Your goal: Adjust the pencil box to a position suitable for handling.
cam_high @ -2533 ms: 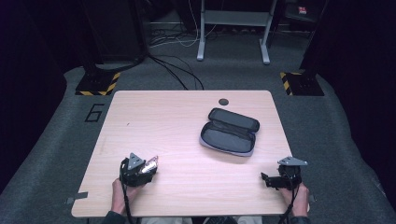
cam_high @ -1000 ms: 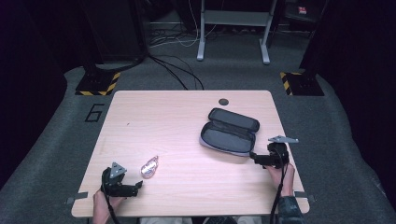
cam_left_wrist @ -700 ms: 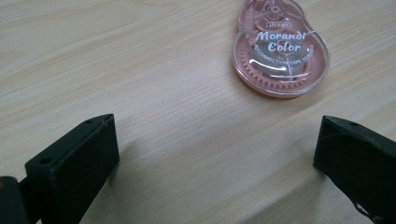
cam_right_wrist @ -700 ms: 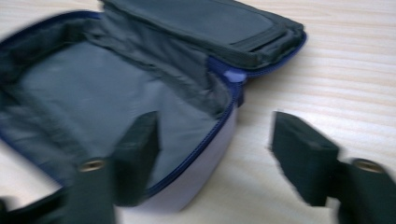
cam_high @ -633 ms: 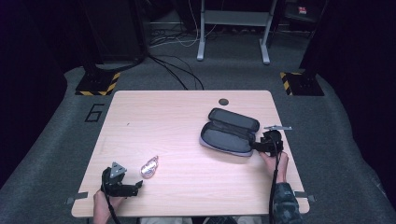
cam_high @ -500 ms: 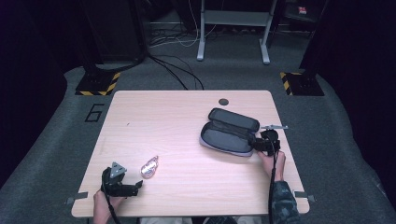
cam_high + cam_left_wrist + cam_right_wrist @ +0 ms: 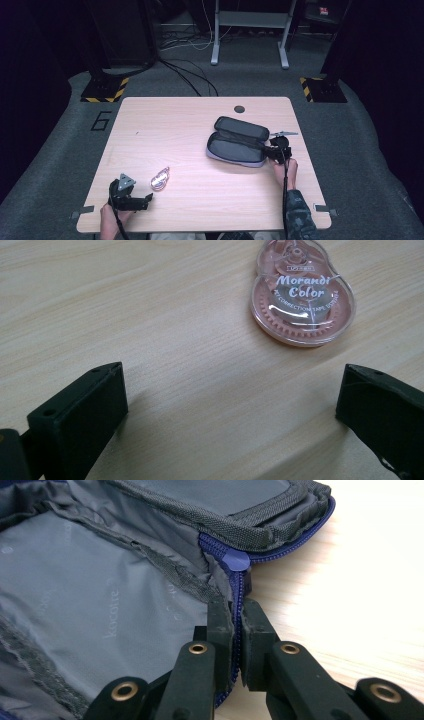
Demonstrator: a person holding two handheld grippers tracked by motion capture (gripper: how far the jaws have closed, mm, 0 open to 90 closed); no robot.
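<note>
Left gripper (image 7: 145,201): near table edge, jaws wide apart with nothing between them, resting low over the wood; one.
Tape (image 7: 302,292): clear pink correction-tape dispenser, flat on the table just beyond the left gripper's jaws, touching neither; it also lies in the high view (image 7: 160,178); one.
Right gripper (image 7: 237,645): its jaws have just been closing and now pinch the case's rim, zip edge between the pads; in the high view (image 7: 272,152) it sits at the case's right end; one.
Case (image 7: 239,141): grey zip pencil case with a blue zip, lying open on the right half of the table, lid folded back; inside looks empty as far as the right gripper view shows; one.
Zip pull (image 7: 235,560): blue, at the hinge corner just past the pinching jaws; one.
Table (image 7: 200,120): pale wood, with one dark round hole near the far edge.
Done: case is open and, by my reading, steadied at its rim.
Left: the tape is not yet picked up or put in the case; the zip is not yet closed.
</note>
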